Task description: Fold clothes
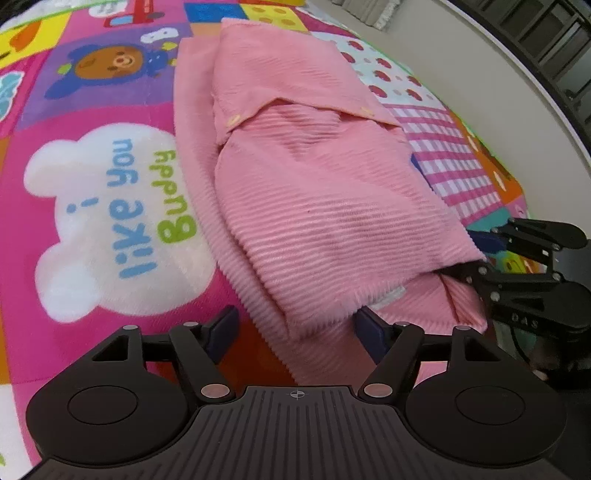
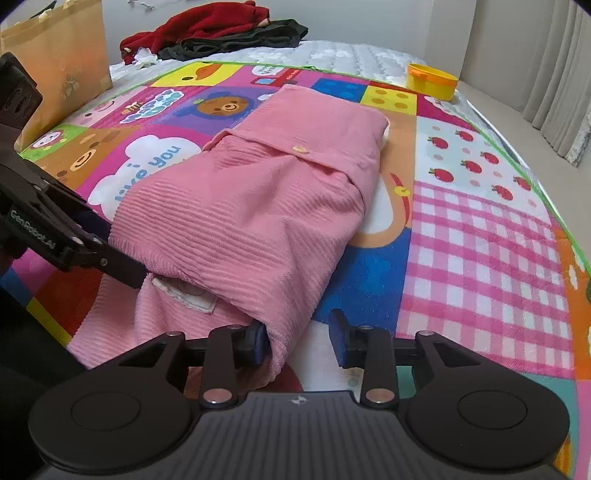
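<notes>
The left gripper [image 1: 295, 328] is standing wide open at the near end of the pink garment [image 1: 314, 206], its blue pads [image 1: 226, 332] straddling the near corner of the cloth without pinching it. The right gripper [image 2: 299, 341] is likewise spread apart; its left pad is touching the garment's near right corner, the other pad is sitting clear over the play mat [image 2: 480, 240], and nothing is being held between them. In the right wrist view the left gripper's fingers are reaching in at the garment's near left corner, just beside the white label [image 2: 184, 295].

The pink garment is lying lengthwise along the middle of the play mat, running from the near edge toward the far edge. It is looking partly folded already: the sides are appearing tucked in to make a long narrow strip, and a buttoned flap [image 2: 299, 149] is crossing it about halfway up. Judging from this, the lengthwise folds are done and the remaining work is probably bringing the near end up over the far end, then smoothing the packet.

Beyond the mat's far edge, red and dark clothes [image 2: 207, 33] are lying in a heap on the mattress, possibly waiting their turn. A yellow tub [image 2: 430, 81] is sitting at the mat's far right corner, and a paper bag [image 2: 55, 66] is standing by the far left corner.
</notes>
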`<move>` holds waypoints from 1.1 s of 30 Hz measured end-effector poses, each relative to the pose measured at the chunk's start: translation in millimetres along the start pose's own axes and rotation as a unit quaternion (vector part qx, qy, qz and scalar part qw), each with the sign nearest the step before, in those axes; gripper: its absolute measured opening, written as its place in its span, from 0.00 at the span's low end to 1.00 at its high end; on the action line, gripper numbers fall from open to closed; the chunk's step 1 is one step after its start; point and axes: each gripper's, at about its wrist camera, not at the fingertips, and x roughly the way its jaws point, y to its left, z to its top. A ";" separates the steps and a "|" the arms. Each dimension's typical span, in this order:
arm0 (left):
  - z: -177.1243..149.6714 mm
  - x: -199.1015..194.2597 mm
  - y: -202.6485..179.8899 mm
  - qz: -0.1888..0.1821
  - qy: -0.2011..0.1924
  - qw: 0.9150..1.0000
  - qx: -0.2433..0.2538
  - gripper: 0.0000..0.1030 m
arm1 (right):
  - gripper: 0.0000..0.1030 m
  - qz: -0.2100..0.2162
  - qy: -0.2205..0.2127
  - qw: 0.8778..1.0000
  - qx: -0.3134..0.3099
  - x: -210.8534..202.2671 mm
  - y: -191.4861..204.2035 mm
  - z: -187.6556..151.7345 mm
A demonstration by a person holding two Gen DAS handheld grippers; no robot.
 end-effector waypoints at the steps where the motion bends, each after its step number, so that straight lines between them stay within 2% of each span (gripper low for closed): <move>1: 0.8 0.3 -2.1 0.008 -0.002 1.000 0.005 0.55 | 0.34 0.000 -0.003 1.000 0.004 -0.6 -0.4 0.0; 2: 1.4 -0.1 -3.2 0.016 -0.003 1.000 0.010 0.50 | 0.34 0.002 -0.007 1.000 0.006 -2.1 -0.3 0.5; 4: 2.6 -2.7 -1.4 0.017 -0.010 1.000 0.012 0.28 | 0.34 0.013 -0.019 1.000 0.006 -6.3 2.0 3.3; 6: 5.4 -6.7 3.6 0.019 -0.019 1.000 0.004 0.19 | 0.36 0.022 -0.028 0.999 -0.003 -10.1 7.4 7.8; 11: 25.5 -21.3 20.4 0.055 -0.047 0.997 -0.024 0.19 | 0.39 0.020 -0.030 0.999 -0.037 -6.1 21.8 16.6; 16: 35.5 -44.6 33.0 0.107 -0.073 0.992 -0.007 0.19 | 0.36 0.005 -0.008 0.999 -0.050 1.4 22.8 9.2; 19: 32.4 -53.9 45.6 0.109 -0.072 0.991 -0.019 0.23 | 0.36 0.017 0.001 0.999 -0.035 -2.1 12.2 -1.6; 23: 22.0 -58.5 55.7 0.100 -0.065 0.992 -0.032 0.30 | 0.40 0.025 -0.003 0.999 -0.026 -11.0 2.0 -6.6; 29: 11.2 -50.6 45.4 0.042 -0.047 0.998 -0.030 0.48 | 0.43 0.051 -0.009 0.999 -0.004 -2.7 -4.9 -11.6; 33: 7.7 -37.5 29.8 0.004 -0.019 1.000 -0.020 0.52 | 0.44 0.061 -0.016 0.998 0.008 -0.2 -7.7 -15.4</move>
